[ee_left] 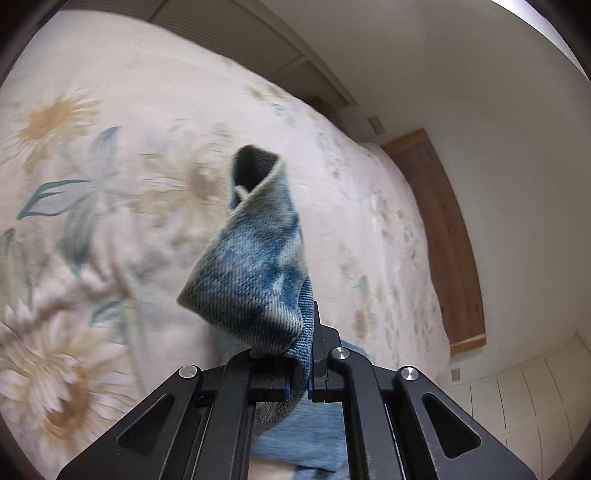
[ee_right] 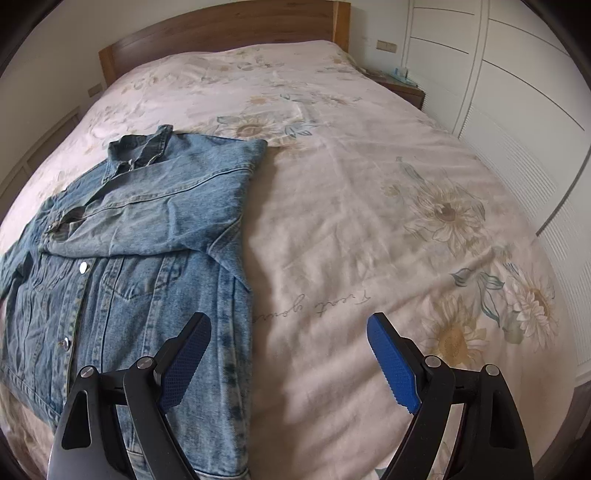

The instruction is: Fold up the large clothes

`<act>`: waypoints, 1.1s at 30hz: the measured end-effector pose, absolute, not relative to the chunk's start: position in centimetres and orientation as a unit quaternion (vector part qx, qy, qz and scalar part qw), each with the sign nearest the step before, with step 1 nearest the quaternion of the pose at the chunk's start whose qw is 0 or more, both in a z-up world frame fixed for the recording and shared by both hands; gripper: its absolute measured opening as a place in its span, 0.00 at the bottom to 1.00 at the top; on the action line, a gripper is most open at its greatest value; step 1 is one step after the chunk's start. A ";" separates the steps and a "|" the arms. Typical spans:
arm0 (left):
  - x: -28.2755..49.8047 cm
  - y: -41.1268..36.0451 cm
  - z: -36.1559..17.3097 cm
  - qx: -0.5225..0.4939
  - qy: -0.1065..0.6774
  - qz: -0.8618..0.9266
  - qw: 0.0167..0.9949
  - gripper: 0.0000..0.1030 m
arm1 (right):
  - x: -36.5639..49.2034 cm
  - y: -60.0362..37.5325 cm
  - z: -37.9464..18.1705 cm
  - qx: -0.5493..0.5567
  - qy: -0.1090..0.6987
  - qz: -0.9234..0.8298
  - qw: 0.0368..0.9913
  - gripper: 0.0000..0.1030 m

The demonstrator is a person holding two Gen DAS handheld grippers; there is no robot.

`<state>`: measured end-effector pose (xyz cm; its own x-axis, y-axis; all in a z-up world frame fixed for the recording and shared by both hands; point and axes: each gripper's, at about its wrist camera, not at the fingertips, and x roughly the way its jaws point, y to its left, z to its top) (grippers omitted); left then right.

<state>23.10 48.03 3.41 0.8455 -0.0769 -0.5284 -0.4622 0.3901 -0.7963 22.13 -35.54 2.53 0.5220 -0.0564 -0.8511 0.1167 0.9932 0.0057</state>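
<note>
A blue denim jacket (ee_right: pixel 140 236) lies on the bed at the left of the right wrist view, front up, with its right sleeve folded across the chest. My right gripper (ee_right: pixel 288 354) is open and empty, just above the bed beside the jacket's right edge; its left finger (ee_right: pixel 184 365) hangs over the denim. My left gripper (ee_left: pixel 297 384) is shut on a fold of the denim jacket (ee_left: pixel 255 266), which sticks up in front of the camera above the bed. The left gripper's fingertips are hidden by the cloth.
The bed (ee_right: pixel 369 206) has a pale sheet printed with sunflowers. A wooden headboard (ee_right: pixel 221 29) stands at the far end. White wardrobe doors (ee_right: pixel 524 110) run along the right side, with a nightstand (ee_right: pixel 402 85) beside the headboard.
</note>
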 end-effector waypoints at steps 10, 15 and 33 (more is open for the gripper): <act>31.6 34.9 9.4 -0.478 0.269 0.008 0.836 0.03 | 20.3 -39.9 1.6 0.065 0.480 -0.061 0.873 0.85; 35.9 26.3 10.8 -0.438 0.290 -0.050 0.849 0.03 | 19.3 -42.4 1.3 0.076 0.478 -0.072 0.872 0.85; 43.0 1.1 5.1 -0.320 0.405 -0.194 0.834 0.03 | 15.7 -49.5 -0.1 0.107 0.481 -0.118 0.862 0.85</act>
